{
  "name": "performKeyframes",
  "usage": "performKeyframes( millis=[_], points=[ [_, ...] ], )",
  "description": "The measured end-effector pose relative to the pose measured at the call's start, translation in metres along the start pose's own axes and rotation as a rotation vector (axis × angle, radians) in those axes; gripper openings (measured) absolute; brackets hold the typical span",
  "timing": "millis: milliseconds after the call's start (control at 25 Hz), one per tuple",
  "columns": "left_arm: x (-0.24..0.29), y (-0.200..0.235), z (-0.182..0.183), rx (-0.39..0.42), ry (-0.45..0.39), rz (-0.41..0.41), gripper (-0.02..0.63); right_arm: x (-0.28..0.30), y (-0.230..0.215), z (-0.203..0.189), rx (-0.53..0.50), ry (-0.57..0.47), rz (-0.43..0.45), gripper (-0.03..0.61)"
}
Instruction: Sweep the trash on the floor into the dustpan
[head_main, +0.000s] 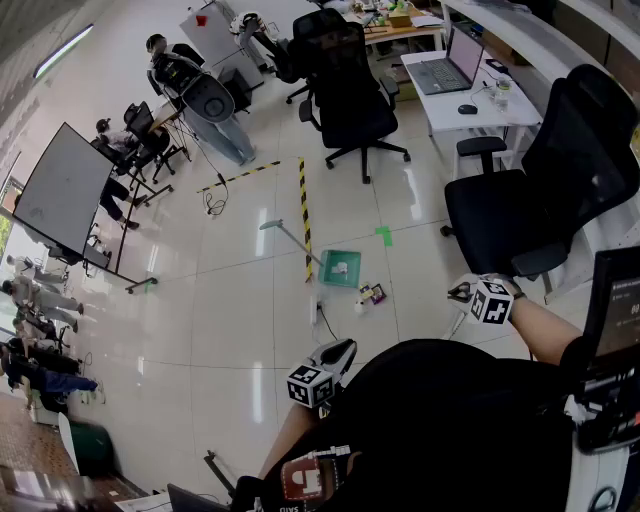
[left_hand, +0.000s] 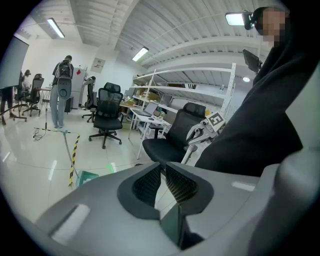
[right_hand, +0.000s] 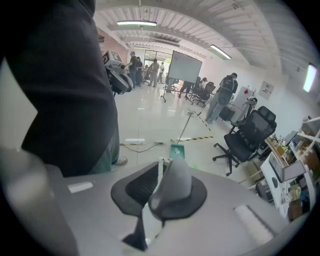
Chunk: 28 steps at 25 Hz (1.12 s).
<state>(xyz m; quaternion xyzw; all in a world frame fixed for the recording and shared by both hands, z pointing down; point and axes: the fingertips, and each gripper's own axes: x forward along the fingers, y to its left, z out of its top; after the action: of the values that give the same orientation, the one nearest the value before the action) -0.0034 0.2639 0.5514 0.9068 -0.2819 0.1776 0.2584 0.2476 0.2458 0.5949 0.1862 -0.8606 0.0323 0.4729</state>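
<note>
Both grippers empty; trash ahead, beside the dustpan.
Left gripper (head_main: 340, 352) and right gripper (head_main: 462, 293) were held near the body, jaws closed on nothing. Trash (head_main: 372, 294) lay on the floor ahead, between them, just beside the green dustpan (head_main: 330, 278), on the side away from its long handle (head_main: 290, 240), which ran far-left. Left gripper judged slightly nearer.

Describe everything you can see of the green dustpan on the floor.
The green plastic dustpan sits on the glossy pale floor, a shallow square tray. A long thin pale handle slants away from it, its far end pointing away from the person. A small white scrap lies inside it. It rests just beside the yellow-and-black striped tape line. A few loose trash pieces lie on the floor just off its near side.
</note>
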Motion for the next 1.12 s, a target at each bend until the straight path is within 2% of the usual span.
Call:
performKeyframes(
  millis=[280, 480, 680, 800, 880, 1000, 1120],
  points=[
    [0.011, 0.015, 0.003, 0.003, 0.014, 0.001, 0.032, 0.012, -0.026, 0.008, -0.029, -0.003, 0.005, 0.026],
    [0.012, 0.059, 0.006, -0.007, 0.01, 0.004, 0.032, 0.04, -0.049, 0.021, -0.026, 0.02, 0.015, 0.025],
    [0.016, 0.153, 0.033, -0.026, -0.027, -0.017, 0.032, 0.091, -0.092, 0.07, -0.028, 0.046, 0.03, 0.026],
    [0.018, 0.221, 0.05, -0.014, -0.011, -0.044, 0.032, 0.117, -0.123, 0.109, 0.015, 0.073, 0.03, 0.026],
    [0.015, 0.263, 0.073, -0.002, -0.006, -0.068, 0.032, 0.129, -0.151, 0.144, 0.047, 0.076, 0.013, 0.026],
    [0.014, 0.315, 0.104, -0.005, -0.026, -0.104, 0.032, 0.144, -0.195, 0.189, 0.073, 0.07, -0.013, 0.025],
    [0.013, 0.354, 0.107, -0.035, -0.011, -0.106, 0.032, 0.164, -0.218, 0.221, 0.084, 0.065, -0.004, 0.025]
  ],
)
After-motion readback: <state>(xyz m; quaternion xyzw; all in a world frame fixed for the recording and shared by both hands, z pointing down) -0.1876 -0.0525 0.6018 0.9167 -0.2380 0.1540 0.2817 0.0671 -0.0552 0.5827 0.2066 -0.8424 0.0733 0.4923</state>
